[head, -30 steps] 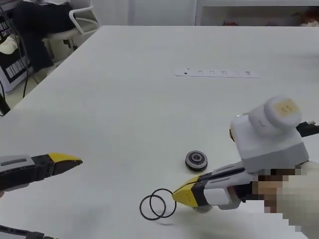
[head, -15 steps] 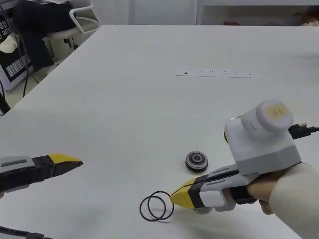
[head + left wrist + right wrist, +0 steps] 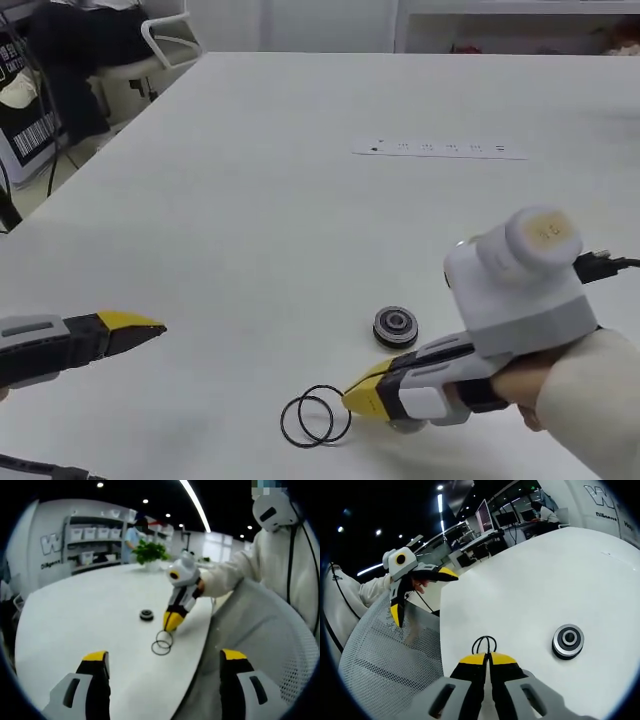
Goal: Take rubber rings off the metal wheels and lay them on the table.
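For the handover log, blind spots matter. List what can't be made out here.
- Rings: whether the right tool pinches one; its shut tips cover their near edge in the right gripper view and the head view.
- Wheel: whether a ring is on it; too small in the head view, blurred in the left gripper view.
- Left tool: its body is cut off by the left edge in the head view.
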